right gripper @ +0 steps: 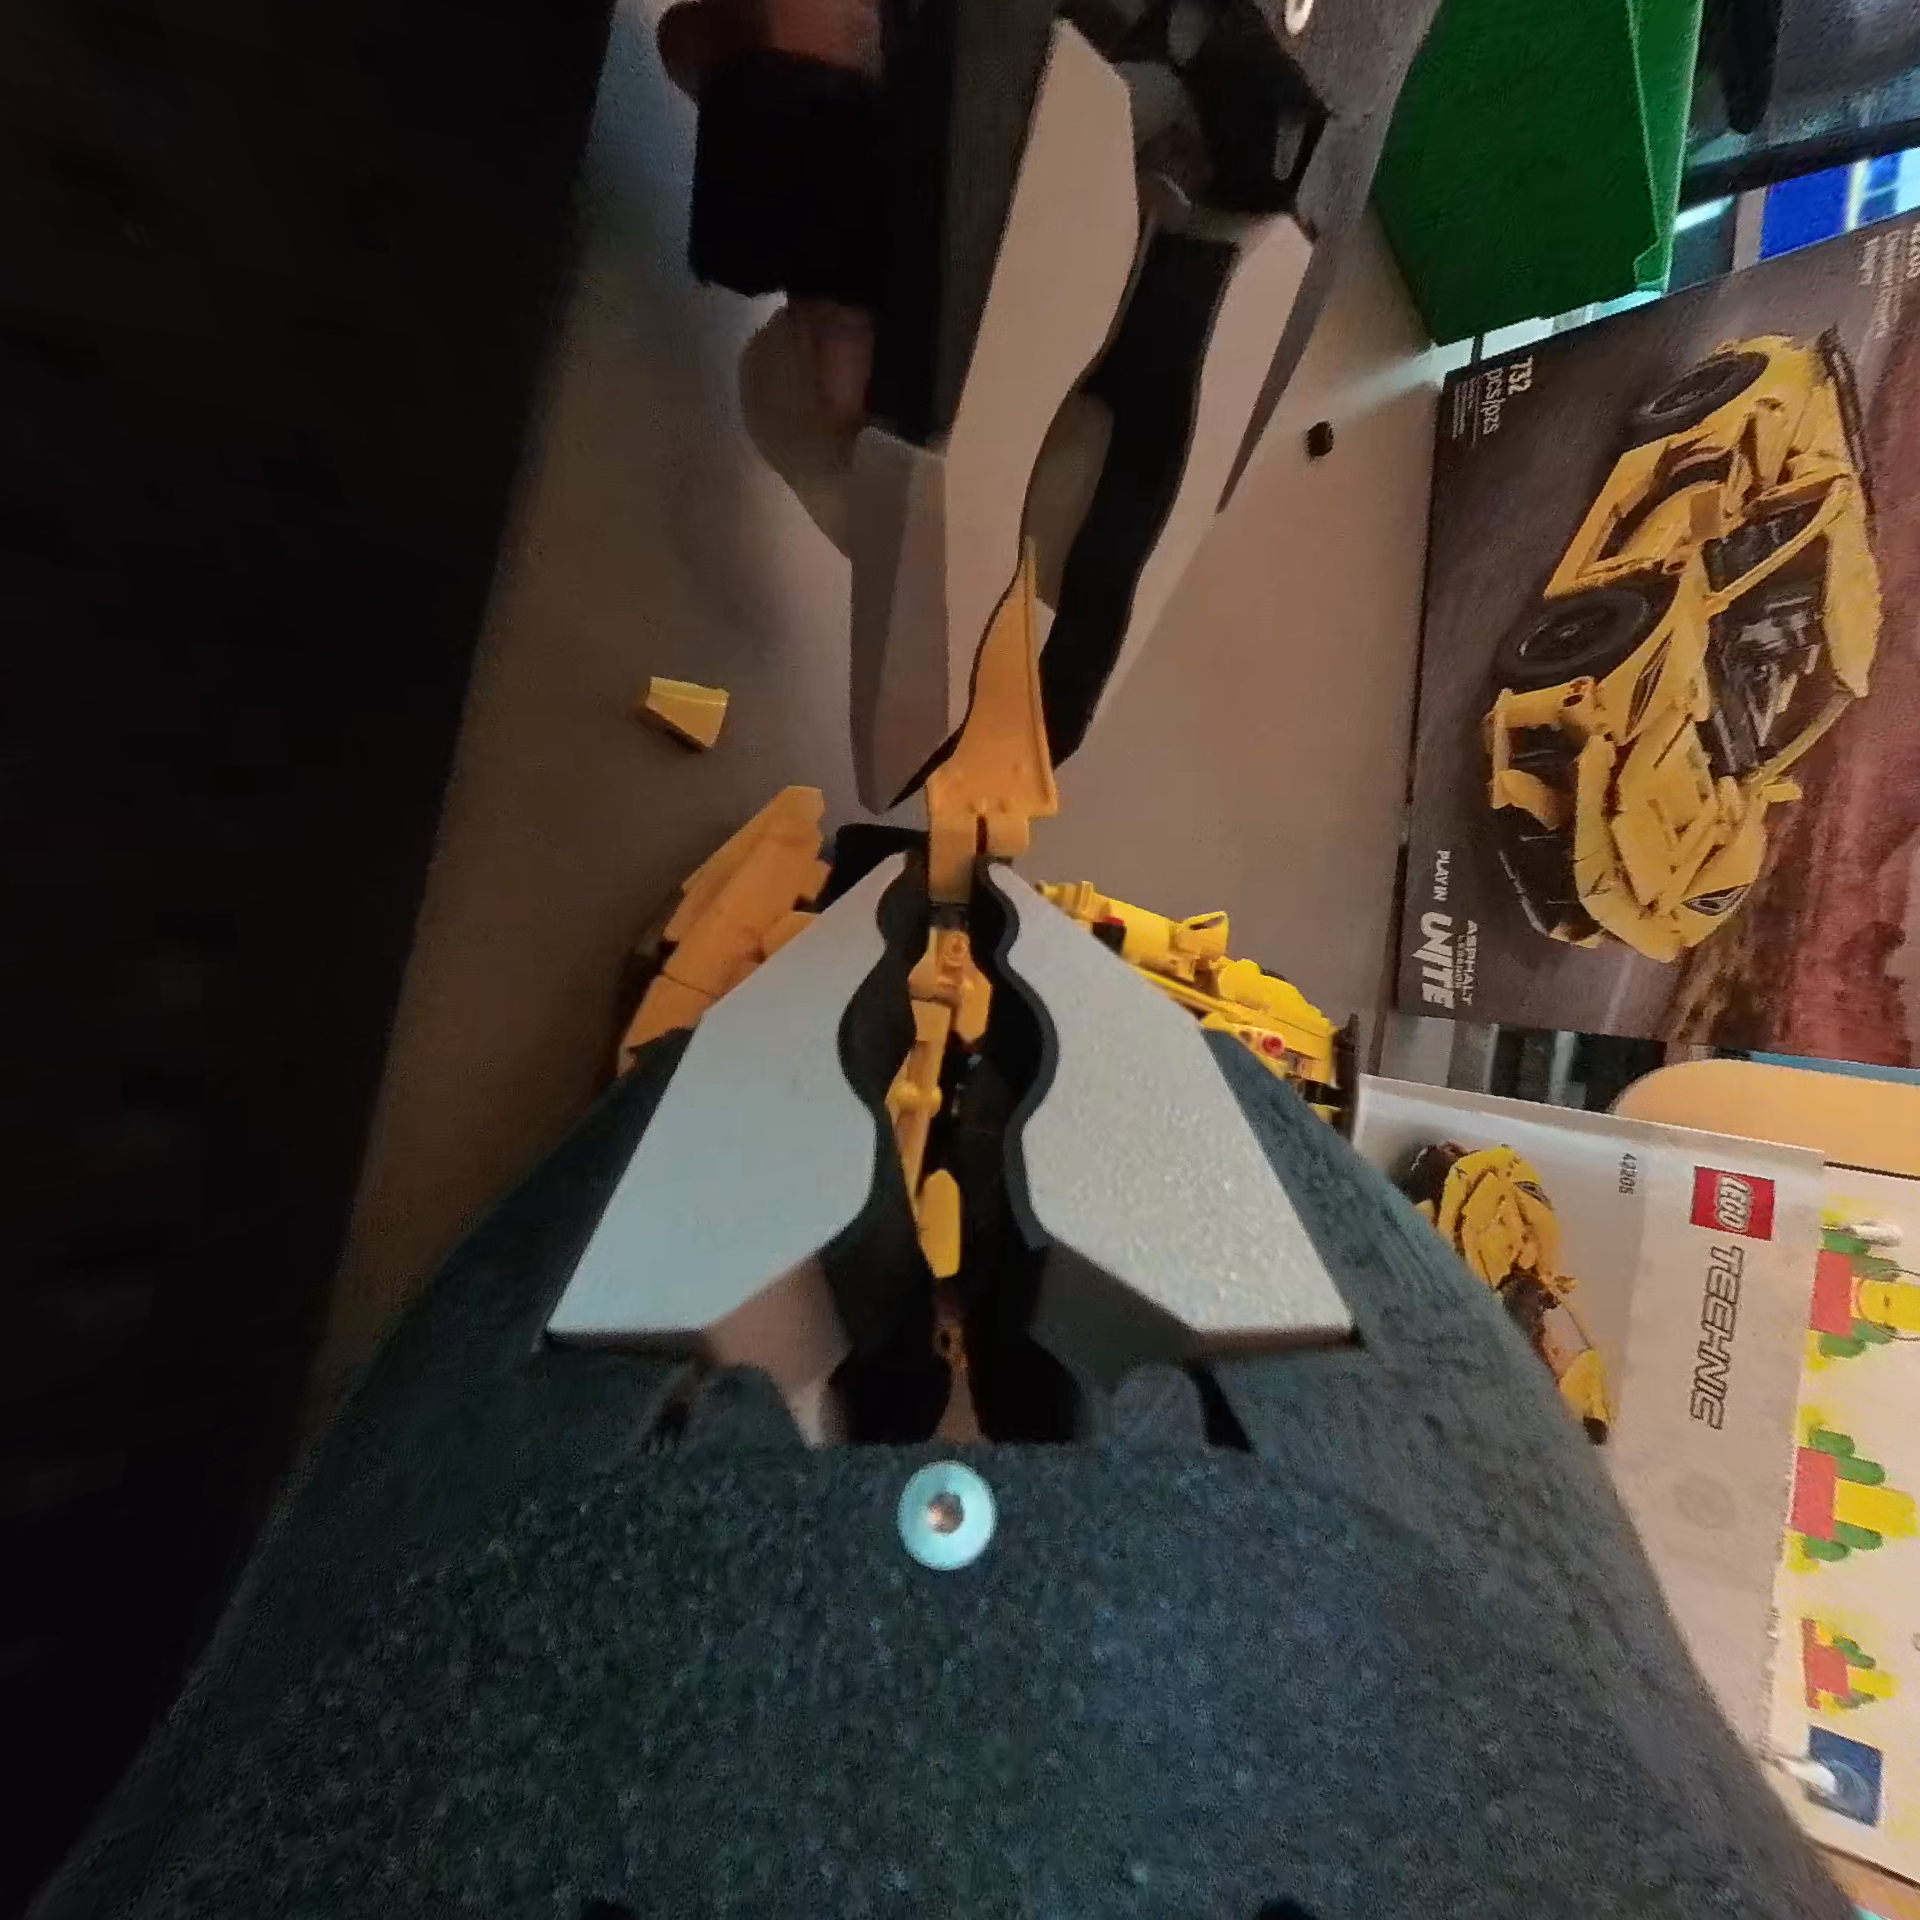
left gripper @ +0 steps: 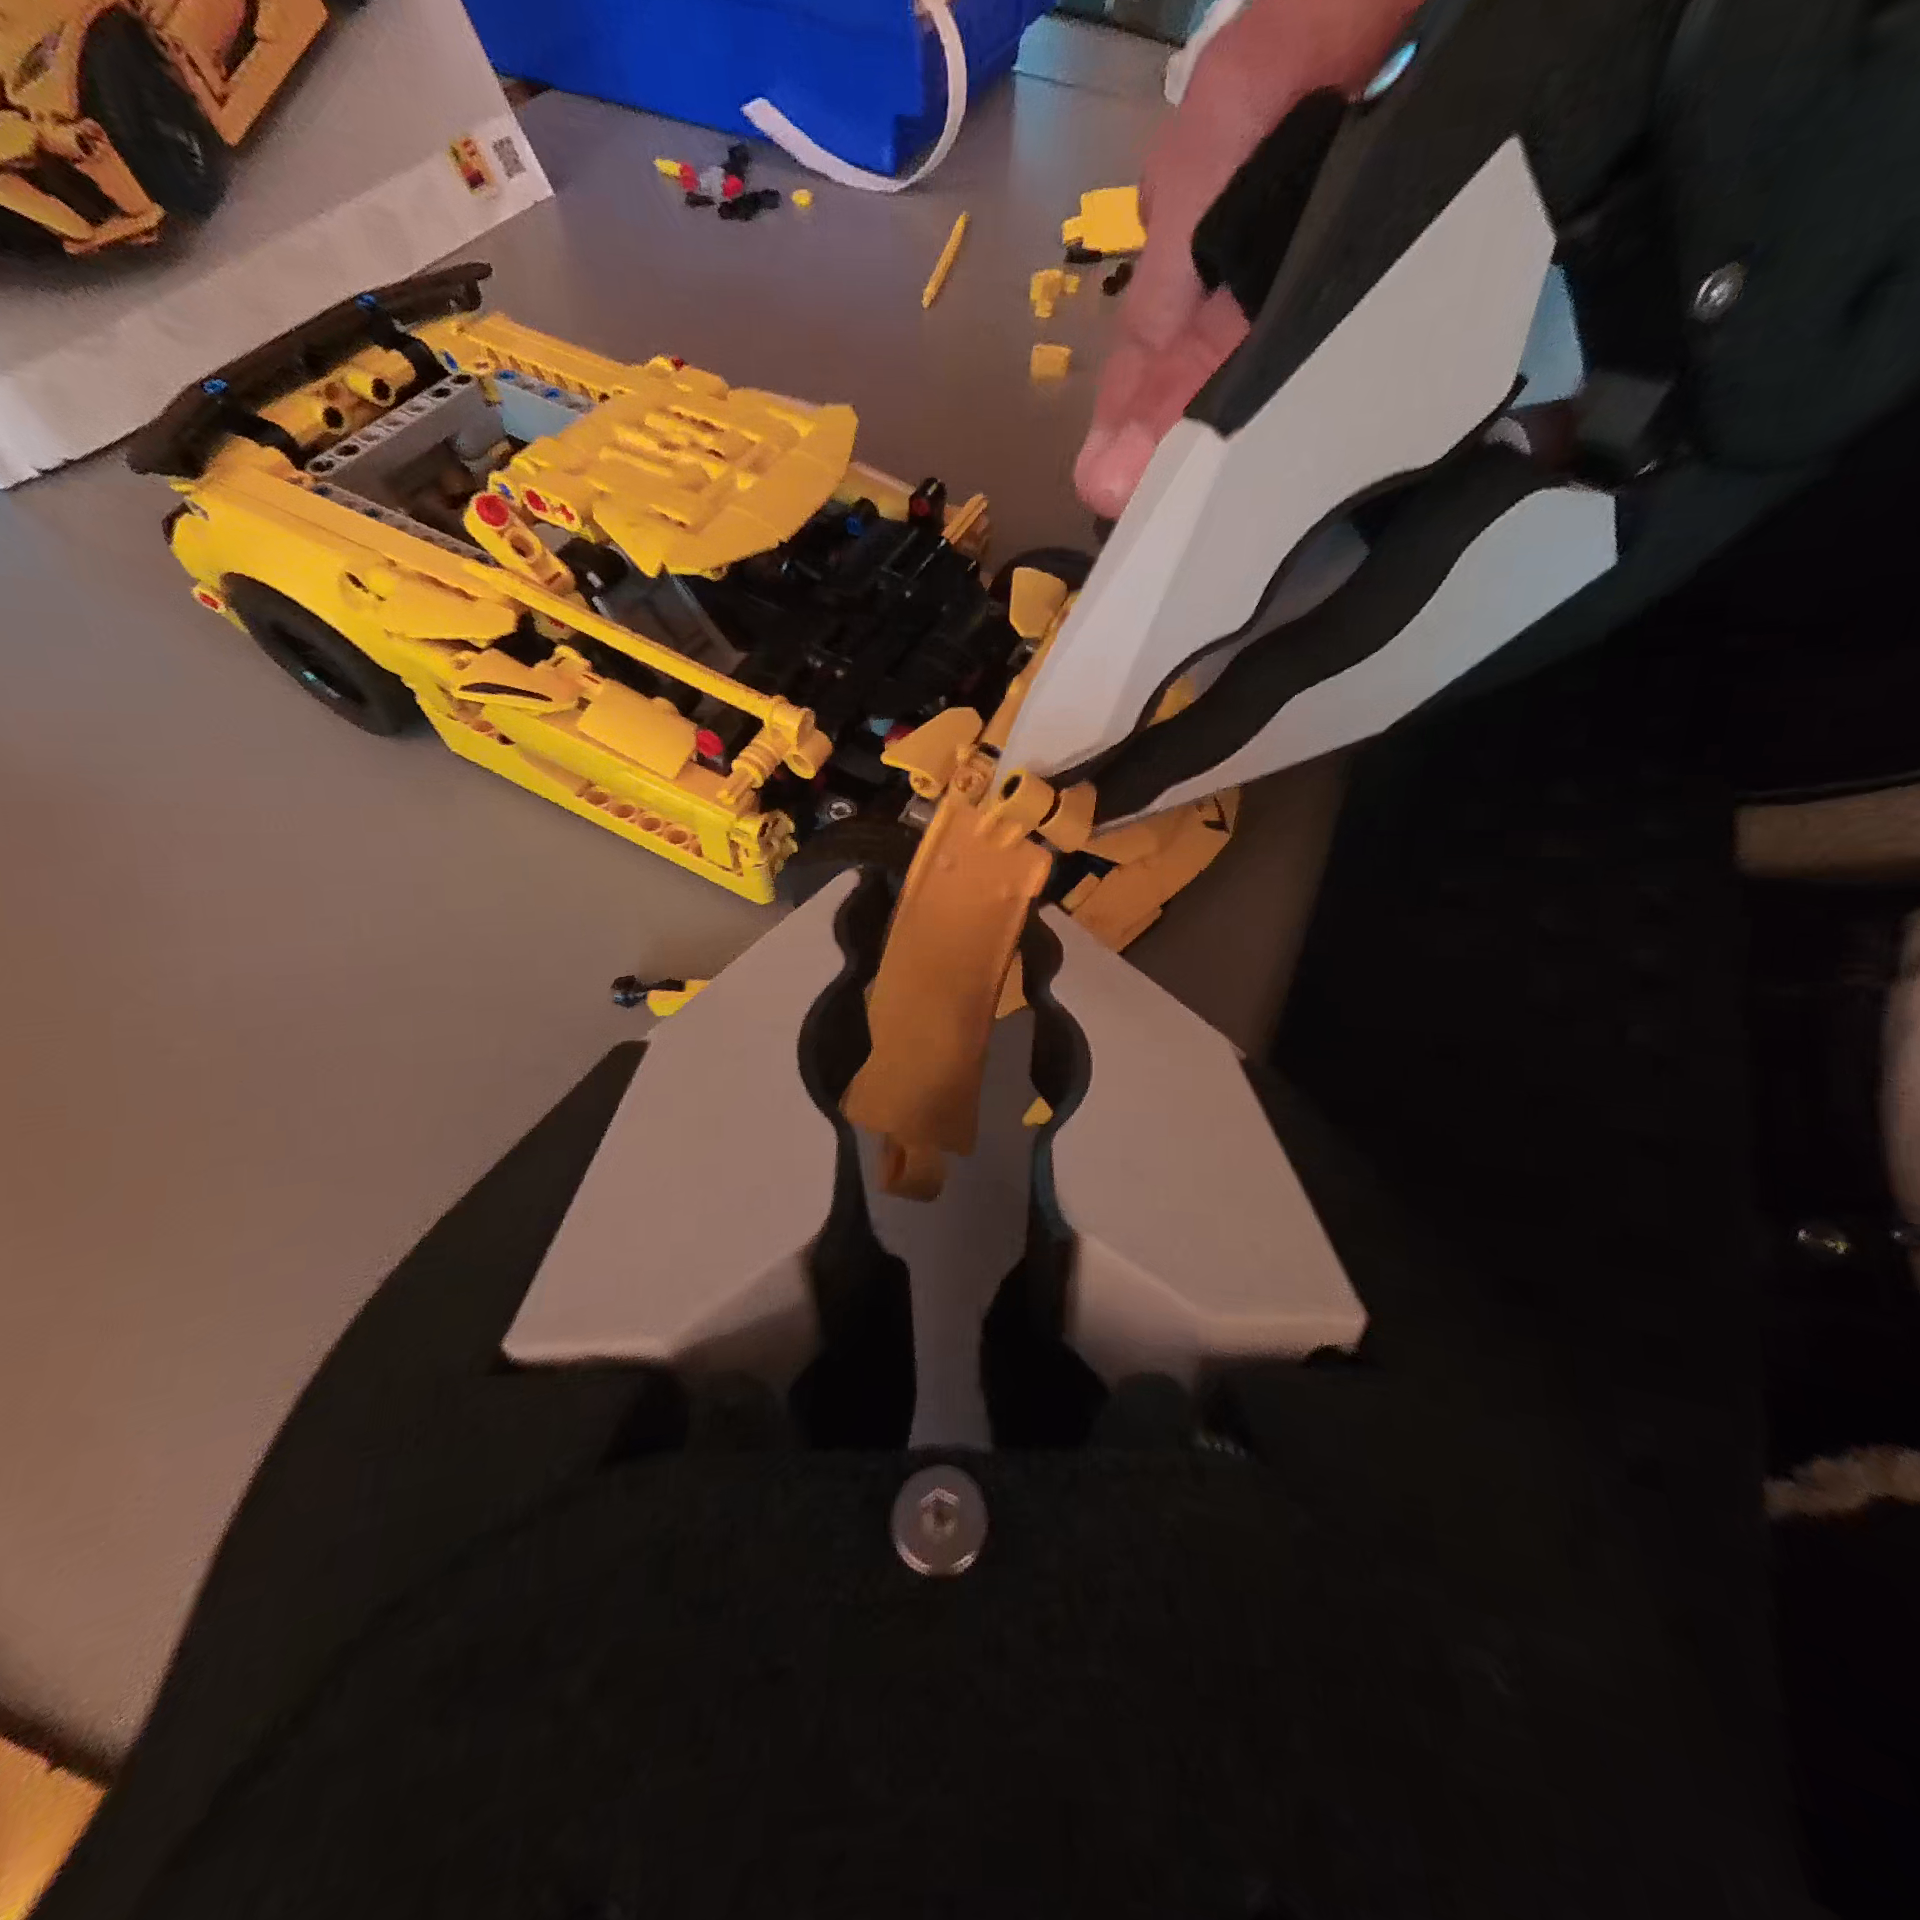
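Note:
A partly built yellow brick car stands on the grey table. My left gripper is shut on a curved yellow panel held just in front of the car's near end. My right gripper comes in from the upper right and is shut on a small yellow connector piece at the panel's far end. In the right wrist view, my right gripper pinches that piece. The left gripper holds the panel from above, and the car lies behind.
Loose bricks lie at the back, by a blue bin and a paper booklet. A boxed car picture, a manual, a green bin and a stray yellow brick are near. The table edge drops to dark floor.

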Demonstrator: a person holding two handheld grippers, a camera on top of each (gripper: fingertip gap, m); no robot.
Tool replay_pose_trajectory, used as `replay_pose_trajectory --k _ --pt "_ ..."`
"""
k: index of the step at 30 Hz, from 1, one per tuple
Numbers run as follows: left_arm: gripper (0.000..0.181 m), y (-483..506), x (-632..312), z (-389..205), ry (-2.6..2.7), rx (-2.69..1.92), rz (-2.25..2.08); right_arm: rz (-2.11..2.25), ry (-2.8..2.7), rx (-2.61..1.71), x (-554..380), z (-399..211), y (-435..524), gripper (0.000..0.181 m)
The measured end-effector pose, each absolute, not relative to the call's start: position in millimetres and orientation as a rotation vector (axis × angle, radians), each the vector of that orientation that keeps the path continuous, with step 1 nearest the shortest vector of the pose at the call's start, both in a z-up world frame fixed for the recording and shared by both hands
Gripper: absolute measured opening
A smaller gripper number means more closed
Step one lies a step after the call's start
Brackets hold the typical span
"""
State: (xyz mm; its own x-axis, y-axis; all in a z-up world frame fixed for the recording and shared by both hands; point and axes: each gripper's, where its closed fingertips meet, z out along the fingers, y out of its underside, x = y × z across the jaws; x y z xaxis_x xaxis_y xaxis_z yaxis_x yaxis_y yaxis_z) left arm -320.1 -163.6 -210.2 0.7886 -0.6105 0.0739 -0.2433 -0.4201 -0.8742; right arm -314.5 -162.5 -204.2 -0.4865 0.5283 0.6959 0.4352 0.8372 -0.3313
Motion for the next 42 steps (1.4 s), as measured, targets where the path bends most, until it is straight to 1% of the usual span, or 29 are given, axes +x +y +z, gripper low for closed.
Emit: replay_pose_trajectory --k 2,3,4,5,6,7,9,15,20,24,28,30,32,34,37,42 --pt "0.024 -162.1 -322.2 -209.0 0.624 -2.003 -0.470 0.126 -2.136 -0.689 -314.6 -202.7 -161.6 0.008" --pt "0.026 -159.1 -328.6 -193.2 0.539 -1.928 -0.523 0.196 -2.306 -0.680 -303.9 -223.6 -178.6 0.007" --pt "0.024 -156.6 -346.2 -160.5 0.356 -1.778 -0.693 0.264 -2.334 -0.656 -303.2 -237.6 -193.4 0.007" --pt "0.023 -158.0 -370.5 -143.5 0.201 -1.692 -0.852 0.150 -2.383 -0.613 -298.5 -253.5 -197.2 0.008" --pt "0.022 -158.6 -383.8 -151.0 0.164 -1.724 -0.842 0.099 -2.323 -0.546 -304.7 -245.3 -198.2 0.008" --pt "0.024 -160.6 -379.4 -157.3 0.228 -1.761 -0.750 0.180 -2.275 -0.574 -310.3 -232.9 -196.7 0.007" --pt "0.024 -158.9 -361.8 -159.4 0.313 -1.770 -0.671 0.353 -2.271 -0.756 -313.0 -221.5 -191.2 0.007" --pt "0.024 -154.5 -365.6 -172.5 0.264 -1.840 -0.693 0.456 -2.169 -0.835 -316.8 -208.0 -181.9 0.007" --pt "0.024 -156.4 -358.0 -170.1 0.312 -1.824 -0.680 0.719 -2.011 -0.913 -316.7 -176.8 -178.4 0.007" --pt "0.024 -156.9 -354.4 -169.0 0.329 -1.817 -0.679 1.016 -1.883 -1.050 -316.5 -157.6 -171.8 0.007" --pt "0.024 -158.4 -355.2 -165.8 0.312 -1.798 -0.702 1.053 -1.784 -1.198 -301.0 -150.9 -138.5 0.007" --pt "0.024 -158.3 -354.0 -167.8 0.311 -1.808 -0.712 0.956 -1.817 -1.303 -271.9 -164.4 -112.9 0.007" --pt "0.024 -158.5 -349.3 -171.8 0.331 -1.828 -0.722 0.748 -1.941 -1.507 -222.7 -199.1 -81.5 0.007" --pt "0.024 -158.5 -341.2 -175.9 0.373 -1.846 -0.722 0.735 -1.948 -1.697 -182.0 -218.5 -70.7 0.007" --pt "0.024 -155.4 -325.4 -182.9 0.461 -1.876 -0.673 0.808 -1.861 -1.720 -169.5 -223.7 -77.7 0.007" --pt "0.025 -151.1 -281.1 -179.9 0.600 -1.872 -0.622 0.628 -1.992 -1.709 -171.0 -258.4 -87.5 0.009"
